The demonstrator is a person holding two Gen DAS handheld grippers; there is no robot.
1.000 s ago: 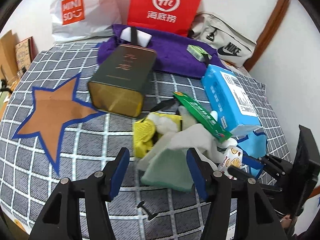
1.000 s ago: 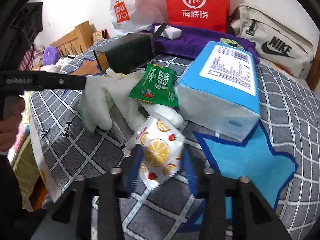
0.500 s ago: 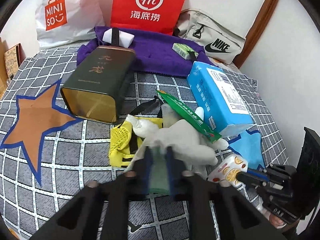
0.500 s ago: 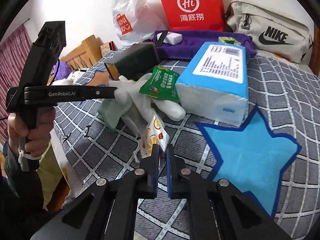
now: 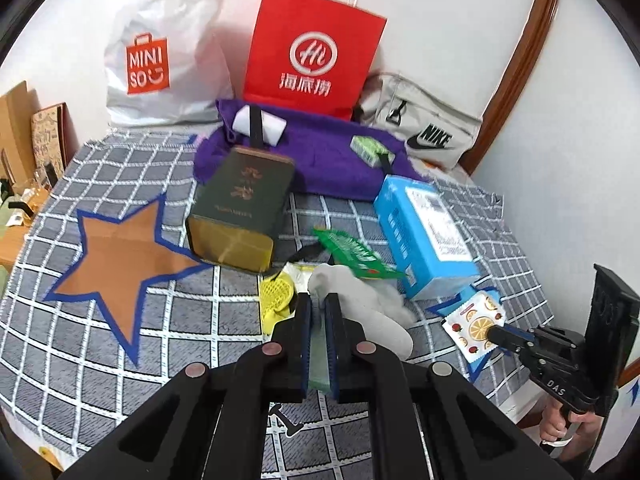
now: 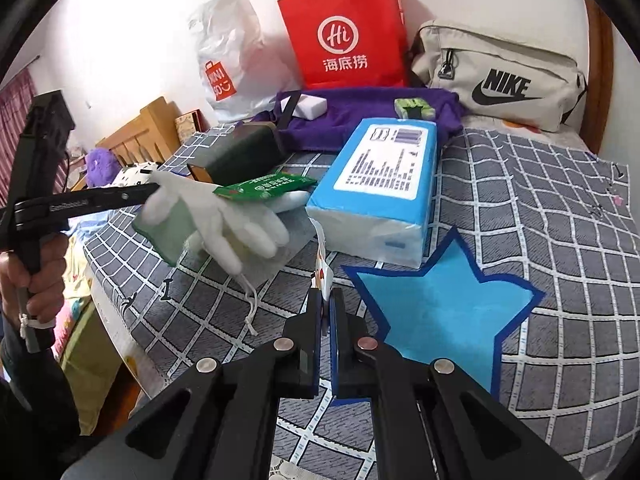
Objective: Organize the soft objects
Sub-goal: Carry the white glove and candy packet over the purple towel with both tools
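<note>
While both grippers hold, the sorting pauses mid-lift.
Left hand-held gripper (image 5: 318, 308) is clamped on the white glove (image 6: 224, 216) above the bed's (image 6: 560, 240) near edge; right hand-held gripper (image 6: 326, 300) pinches the fruit-print sachet (image 5: 474, 326), probably to separate them.

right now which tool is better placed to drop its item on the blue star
Right. The right tool, shut on the fruit-print sachet, hangs beside the blue star. The left tool grips the white glove, farther off across the blanket.
</note>
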